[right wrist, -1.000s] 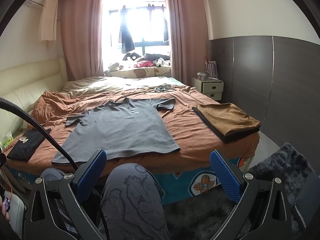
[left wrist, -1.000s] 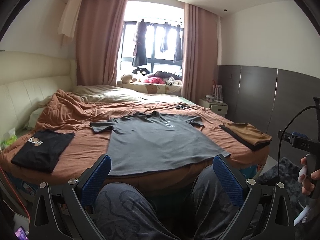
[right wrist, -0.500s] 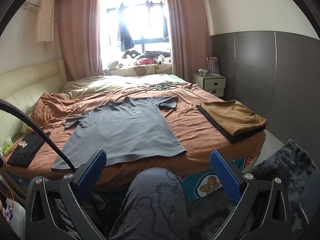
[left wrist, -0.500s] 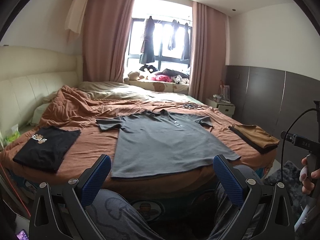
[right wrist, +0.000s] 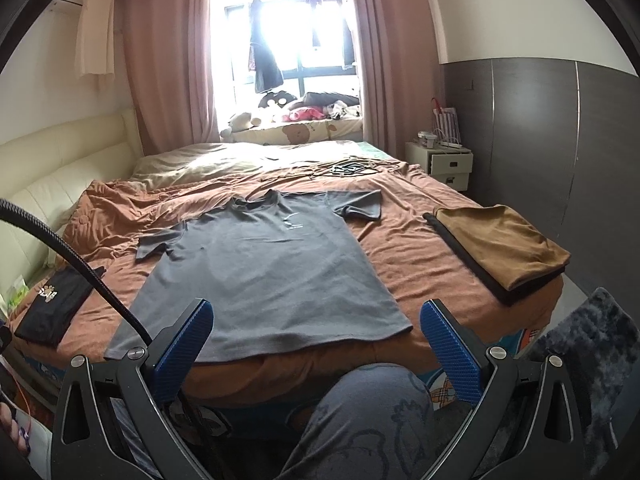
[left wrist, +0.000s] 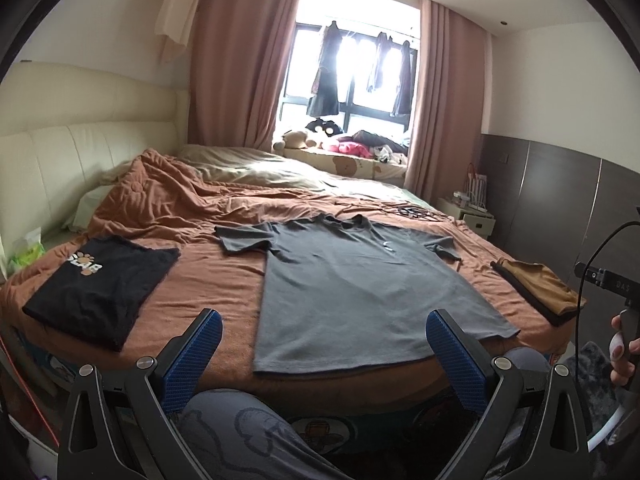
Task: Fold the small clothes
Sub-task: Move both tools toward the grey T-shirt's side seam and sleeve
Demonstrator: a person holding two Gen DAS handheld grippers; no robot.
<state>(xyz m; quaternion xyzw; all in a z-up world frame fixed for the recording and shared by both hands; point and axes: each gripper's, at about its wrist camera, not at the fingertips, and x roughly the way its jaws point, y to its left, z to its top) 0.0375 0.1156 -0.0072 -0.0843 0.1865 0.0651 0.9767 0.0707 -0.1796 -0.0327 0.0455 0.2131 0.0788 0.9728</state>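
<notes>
Both grippers have risen above the bed (left wrist: 224, 288). The grey T-shirt (left wrist: 360, 292) lies flat at its near middle: light, limp. Pinch the near hem corners; left gripper (left wrist: 320, 356) and right gripper (right wrist: 316, 348) fingers released, empty.

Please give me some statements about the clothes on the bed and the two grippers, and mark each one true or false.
1. The grey T-shirt lies spread flat on the bed. True.
2. The left gripper is shut on the grey T-shirt. False: its fingers are open and hold nothing.
3. A folded black shirt lies to the left of the grey one. True.
4. The brown folded clothes lie on top of the grey T-shirt. False: they lie apart, near the bed's right edge.
5. The right gripper is open. True.
</notes>
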